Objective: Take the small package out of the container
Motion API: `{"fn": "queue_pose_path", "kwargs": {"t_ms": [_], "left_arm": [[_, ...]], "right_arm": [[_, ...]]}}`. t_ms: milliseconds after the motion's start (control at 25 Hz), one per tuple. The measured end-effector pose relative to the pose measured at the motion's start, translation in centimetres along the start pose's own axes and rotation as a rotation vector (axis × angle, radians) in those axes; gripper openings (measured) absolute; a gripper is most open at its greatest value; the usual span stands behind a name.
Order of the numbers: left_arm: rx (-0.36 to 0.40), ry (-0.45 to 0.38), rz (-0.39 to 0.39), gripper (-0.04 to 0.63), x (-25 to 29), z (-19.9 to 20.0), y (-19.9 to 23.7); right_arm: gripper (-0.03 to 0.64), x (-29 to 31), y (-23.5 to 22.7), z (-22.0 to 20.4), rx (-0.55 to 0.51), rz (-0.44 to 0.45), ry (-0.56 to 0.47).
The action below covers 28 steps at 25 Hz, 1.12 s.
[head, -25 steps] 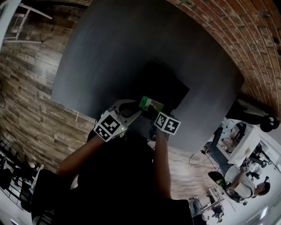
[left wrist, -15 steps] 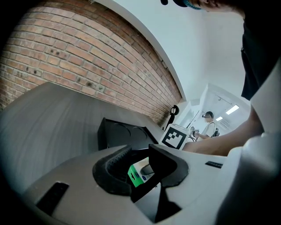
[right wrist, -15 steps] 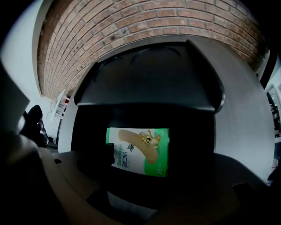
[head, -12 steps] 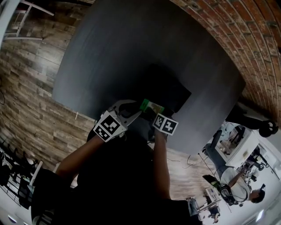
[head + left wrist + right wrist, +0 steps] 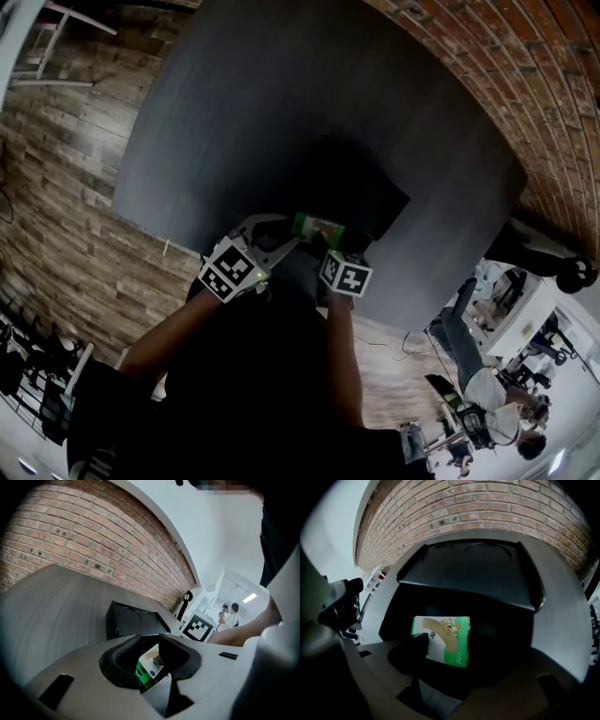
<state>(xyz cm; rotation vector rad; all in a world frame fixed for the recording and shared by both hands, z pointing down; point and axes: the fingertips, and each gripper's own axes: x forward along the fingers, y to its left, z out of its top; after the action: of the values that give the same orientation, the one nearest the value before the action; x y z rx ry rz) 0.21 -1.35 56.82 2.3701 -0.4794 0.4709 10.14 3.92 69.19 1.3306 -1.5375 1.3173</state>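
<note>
Both tongs met at the small package (image 5: 446,639), held just over the near edge of the tabletop (image 5: 244,103), toward its right-hand near corner. The left gripper (image 5: 152,663) was clenched on it: its own view showed the green-and-white box edge-on, pinched between the two dark pads. The right gripper (image 5: 450,660) was released, its jaws standing apart. The printed face of the package was framed between them, with the lower left corner of that face tucked behind the left jaw. The right gripper's marker cube (image 5: 345,276) faced up toward the head camera. Beyond the package lay the black container (image 5: 366,187), resting on the dark grey top close to that same near edge, its inside too dark to read. A brick wall (image 5: 93,541) rose behind the far edge.
</note>
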Motion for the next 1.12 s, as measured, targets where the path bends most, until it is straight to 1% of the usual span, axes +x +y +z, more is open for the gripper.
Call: {"fn": "queue_pose_path", "kwargs": {"t_ms": [80, 240, 320, 680, 840, 960, 1040, 1120], "left_arm": [[0.000, 0.002, 0.004, 0.114, 0.0, -0.1, 0.1], [-0.005, 0.001, 0.013, 0.114, -0.3, -0.3, 0.4], [-0.008, 0.001, 0.018, 0.114, -0.5, -0.5, 0.4], [-0.007, 0.022, 0.032, 0.114, -0.9, -2.1, 1.0], [-0.002, 0.053, 0.022, 0.123, -0.8, -3.2, 1.1], [0.037, 0.068, 0.002, 0.132, -0.2, -3.4, 0.7], [0.099, 0.081, -0.025, 0.133, 0.3, -3.1, 0.2], [0.170, 0.114, -0.054, 0.137, 1.1, -3.4, -0.1]], "right_arm": [[0.267, 0.0, 0.5, 0.1, -0.009, 0.021, -0.022], [0.231, 0.1, 2.2, 0.1, -0.043, 0.068, -0.050], [0.212, 0.0, 3.0, 0.3, -0.070, 0.077, -0.065], [0.199, -1.1, 3.6, 0.6, -0.215, 0.051, -0.134], [0.192, -1.6, 4.1, 0.6, -0.269, 0.041, -0.171], [0.189, -2.0, 4.1, 0.8, -0.329, 0.029, -0.205], [0.186, -2.3, 4.2, 0.8, -0.361, 0.030, -0.227], [0.185, -2.6, 4.5, 0.9, -0.399, 0.033, -0.245]]}}
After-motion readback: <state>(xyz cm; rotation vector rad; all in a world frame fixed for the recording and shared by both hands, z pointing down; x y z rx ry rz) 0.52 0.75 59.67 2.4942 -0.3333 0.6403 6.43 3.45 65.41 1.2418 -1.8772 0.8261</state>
